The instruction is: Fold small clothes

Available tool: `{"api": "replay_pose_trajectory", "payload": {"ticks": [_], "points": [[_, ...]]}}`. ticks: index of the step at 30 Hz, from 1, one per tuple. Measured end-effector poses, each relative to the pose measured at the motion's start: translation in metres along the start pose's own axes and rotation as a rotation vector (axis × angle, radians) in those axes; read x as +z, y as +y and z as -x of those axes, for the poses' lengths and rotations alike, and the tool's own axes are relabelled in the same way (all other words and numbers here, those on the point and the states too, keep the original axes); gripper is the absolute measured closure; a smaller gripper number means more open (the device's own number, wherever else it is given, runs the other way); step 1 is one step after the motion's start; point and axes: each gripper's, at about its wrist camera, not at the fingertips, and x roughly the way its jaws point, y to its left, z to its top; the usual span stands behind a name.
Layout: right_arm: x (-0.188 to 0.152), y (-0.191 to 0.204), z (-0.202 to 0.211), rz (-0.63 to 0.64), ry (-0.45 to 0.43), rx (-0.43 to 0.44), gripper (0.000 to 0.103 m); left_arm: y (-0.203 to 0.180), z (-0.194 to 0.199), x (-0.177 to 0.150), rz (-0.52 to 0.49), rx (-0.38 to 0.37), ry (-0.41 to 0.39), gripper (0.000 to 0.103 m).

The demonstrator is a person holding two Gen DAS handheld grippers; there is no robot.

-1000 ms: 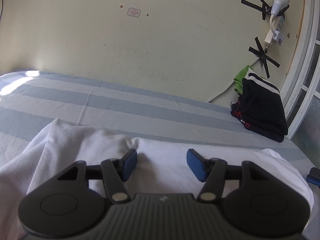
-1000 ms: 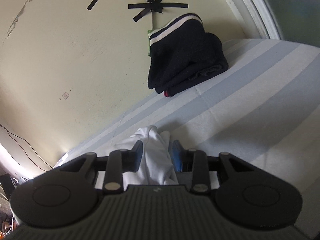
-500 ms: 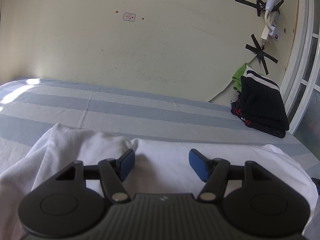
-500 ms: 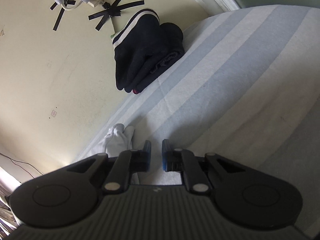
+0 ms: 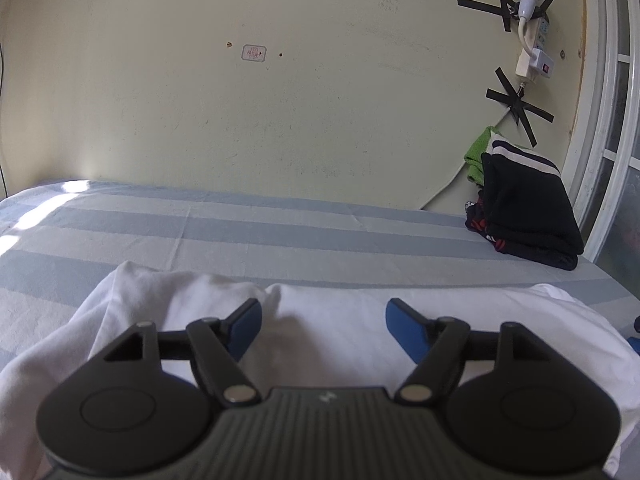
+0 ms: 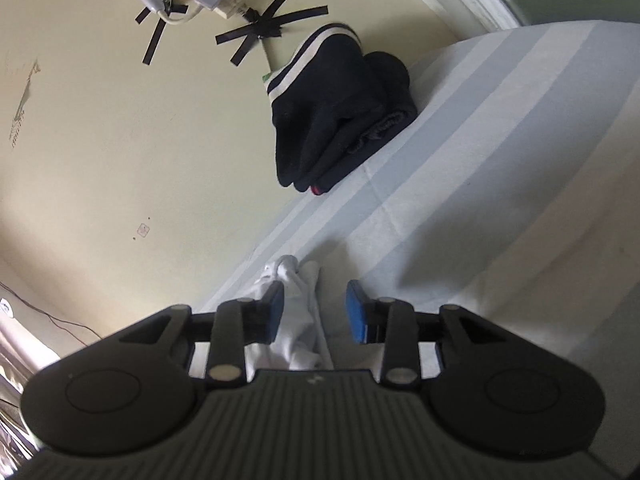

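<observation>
A white garment [image 5: 180, 300] lies spread across the blue-and-white striped bed [image 5: 280, 236], filling the near part of the left wrist view. My left gripper [image 5: 324, 320] hovers low over its middle, jaws opening, pads well apart and pressing on nothing. In the right wrist view a bunched edge of the white garment [image 6: 298, 320] runs between the fingers of my right gripper [image 6: 315, 294]. It lies close to the left pad [image 6: 274, 304] and clear of the right one. The right jaws are opening too.
A stack of folded dark clothes [image 5: 524, 208] [image 6: 340, 112] sits at the bed's far right corner against the wall, with a green cloth [image 5: 476, 156] behind it. A taped power strip [image 5: 534, 52] hangs on the wall above. A window frame [image 5: 600, 120] borders the right side.
The left jaws have spread wider over the white garment. The right jaws closed almost fully beside the cloth, then reopened with the bunched edge between them, and the right wrist rolled.
</observation>
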Motion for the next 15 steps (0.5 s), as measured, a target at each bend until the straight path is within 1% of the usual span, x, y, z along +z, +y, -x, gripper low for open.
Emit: {"api": "replay_pose_trajectory", "payload": {"ticks": [1, 4, 6, 8, 10, 12, 14, 15], "points": [[0.001, 0.002, -0.005, -0.003, 0.022, -0.004, 0.058, 0.001, -0.001, 0.0, 0.006, -0.005, 0.004, 0.031], [0.005, 0.007, -0.012, 0.001, 0.079, -0.015, 0.055, 0.005, -0.002, 0.001, 0.017, -0.025, 0.013, 0.029], [0.005, 0.009, -0.012, 0.019, 0.099, -0.037, 0.053, 0.007, -0.001, 0.001, 0.022, -0.042, 0.014, 0.027], [0.004, 0.009, -0.011, 0.045, 0.111, -0.071, 0.053, 0.008, 0.001, 0.001, 0.028, -0.056, 0.011, 0.027], [0.002, 0.006, -0.01, 0.035, 0.117, -0.074, 0.055, 0.013, 0.008, 0.002, 0.059, -0.105, -0.008, 0.028], [0.001, 0.005, -0.011, 0.019, 0.119, -0.07, 0.055, 0.019, 0.012, 0.004, 0.105, -0.18, -0.018, 0.033], [-0.002, 0.009, -0.017, 0.009, 0.144, -0.055, 0.054, 0.025, 0.013, 0.006, 0.153, -0.256, -0.01, 0.052], [-0.004, 0.012, -0.021, 0.005, 0.162, -0.042, 0.054, 0.028, 0.012, 0.006, 0.17, -0.276, -0.002, 0.057]]}}
